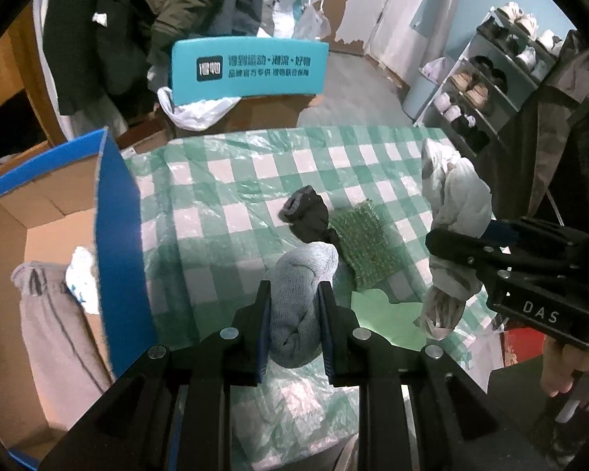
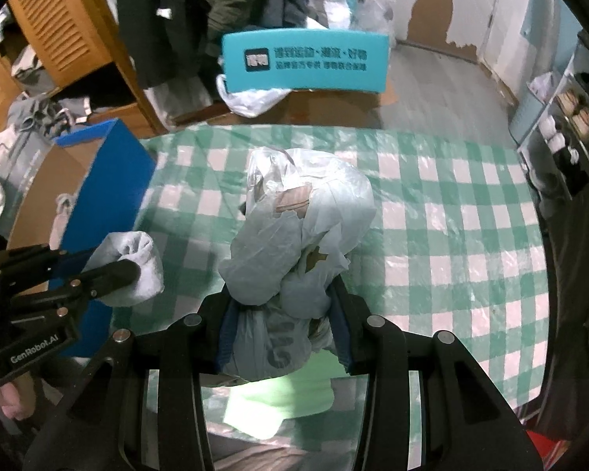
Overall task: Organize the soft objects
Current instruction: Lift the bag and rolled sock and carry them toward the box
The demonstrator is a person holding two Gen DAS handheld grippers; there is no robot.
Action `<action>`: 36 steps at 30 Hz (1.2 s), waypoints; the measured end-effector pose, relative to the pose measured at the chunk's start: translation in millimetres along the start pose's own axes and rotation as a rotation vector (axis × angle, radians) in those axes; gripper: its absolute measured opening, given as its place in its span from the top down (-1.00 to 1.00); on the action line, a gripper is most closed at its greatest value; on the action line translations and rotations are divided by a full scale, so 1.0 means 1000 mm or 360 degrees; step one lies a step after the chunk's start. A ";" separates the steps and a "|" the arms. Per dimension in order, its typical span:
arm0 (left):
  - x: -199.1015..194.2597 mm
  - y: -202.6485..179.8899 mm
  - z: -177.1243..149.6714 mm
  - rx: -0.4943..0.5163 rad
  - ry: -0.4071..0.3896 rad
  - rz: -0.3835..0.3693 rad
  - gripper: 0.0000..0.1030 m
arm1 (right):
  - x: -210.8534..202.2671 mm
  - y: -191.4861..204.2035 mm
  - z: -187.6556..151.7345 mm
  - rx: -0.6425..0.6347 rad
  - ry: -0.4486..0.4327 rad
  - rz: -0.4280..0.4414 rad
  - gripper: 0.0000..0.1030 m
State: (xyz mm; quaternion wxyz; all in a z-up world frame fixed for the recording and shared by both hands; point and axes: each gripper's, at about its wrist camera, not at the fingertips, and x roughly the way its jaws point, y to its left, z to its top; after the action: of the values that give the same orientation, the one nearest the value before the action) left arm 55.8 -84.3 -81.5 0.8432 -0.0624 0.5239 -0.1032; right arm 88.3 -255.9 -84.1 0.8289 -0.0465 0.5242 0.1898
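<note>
My left gripper [image 1: 294,294] is shut on a rolled pale blue-grey sock [image 1: 300,274], lifted above the checked tablecloth [image 1: 224,180]. In the right wrist view that sock [image 2: 137,271] shows at the left in the left gripper [image 2: 110,271]. My right gripper [image 2: 282,310] is shut on a crumpled whitish plastic bag bundle [image 2: 302,227]; from the left wrist view the bundle [image 1: 455,212] hangs in the right gripper [image 1: 471,243] at the right. On the cloth lie a dark grey sock [image 1: 308,216] and a green bubble-wrap piece [image 1: 363,247].
An open cardboard box with blue walls [image 1: 117,212] stands at the table's left, holding grey trousers [image 1: 47,314] and white cloth. A pale green sheet [image 2: 278,400] lies near the front edge. A teal chair back [image 1: 249,68] stands behind the table, a shoe rack [image 1: 491,90] at right.
</note>
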 end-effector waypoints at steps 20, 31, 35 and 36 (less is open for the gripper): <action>-0.053 0.027 -0.011 -0.0046 -0.0132 0.0053 0.58 | -0.027 0.053 0.010 -0.0156 -0.0085 0.0090 0.23; -0.075 0.056 -0.017 -0.0120 -0.0184 0.0072 0.58 | -0.026 0.099 0.027 -0.0263 -0.0100 0.0135 0.23; -0.082 0.071 -0.021 -0.0153 -0.0202 0.0097 0.58 | -0.025 0.117 0.032 -0.0309 -0.0099 0.0161 0.23; -0.083 0.073 -0.022 -0.0160 -0.0206 0.0105 0.58 | -0.024 0.121 0.032 -0.0321 -0.0098 0.0164 0.23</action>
State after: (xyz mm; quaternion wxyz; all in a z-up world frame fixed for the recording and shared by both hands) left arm 8.9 6.8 -34.6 0.8741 -0.0938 0.4745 -0.0446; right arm 62.3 -141.5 -33.5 0.8249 -0.0966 0.4783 0.2852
